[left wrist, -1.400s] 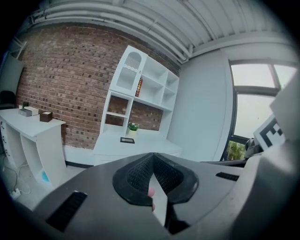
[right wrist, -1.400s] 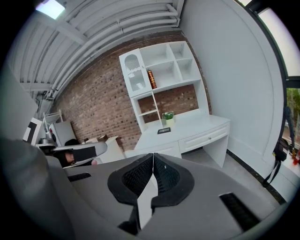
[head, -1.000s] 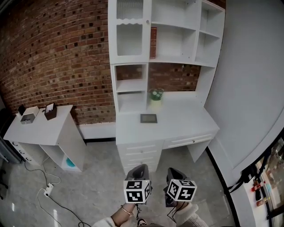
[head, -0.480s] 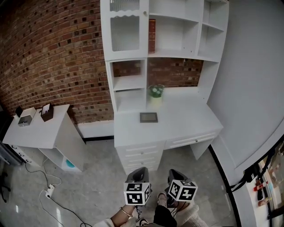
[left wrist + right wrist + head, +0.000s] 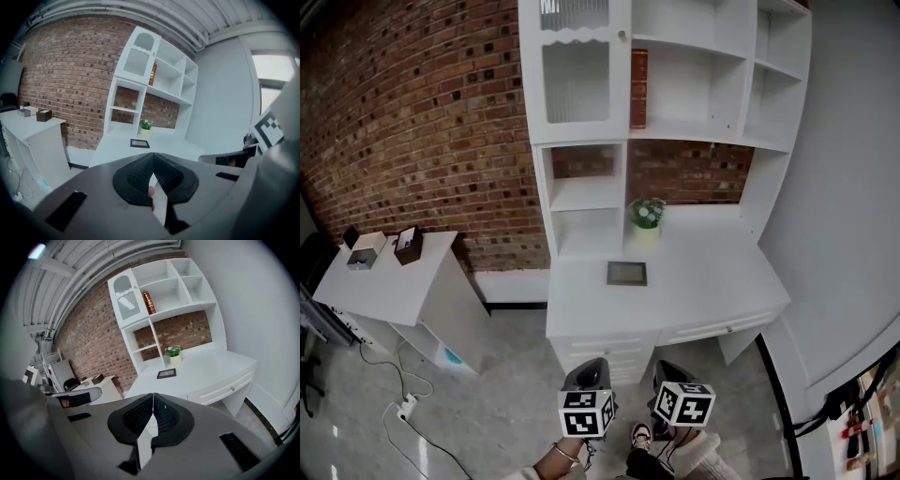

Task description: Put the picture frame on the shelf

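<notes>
White desk (image 5: 703,281) and white shelf unit (image 5: 581,192) stand together against a red brick wall (image 5: 412,122). The dark picture frame (image 5: 626,273) lies flat on the desk top near its middle, just in front of a small potted plant (image 5: 646,214) (which sits at the foot of the shelf unit's open compartments). No part of the frame is on a shelf. A red-brown book (image 5: 639,75) stands upright on an upper shelf.

Both tools hang low in the head view, over the grey floor (image 5: 487,412), side by side and well apart from the desk and the frame. The left tool (image 5: 592,364) is clenched, its ribbed jaws meeting at the tip with nothing between them. The right tool (image 5: 667,370) is likewise clenched and empty. Each tool's own view has the frame ahead of it, beyond the jaw tips.

Off to the left, a lower side desk (image 5: 394,281) carries a brown box (image 5: 409,242).
</notes>
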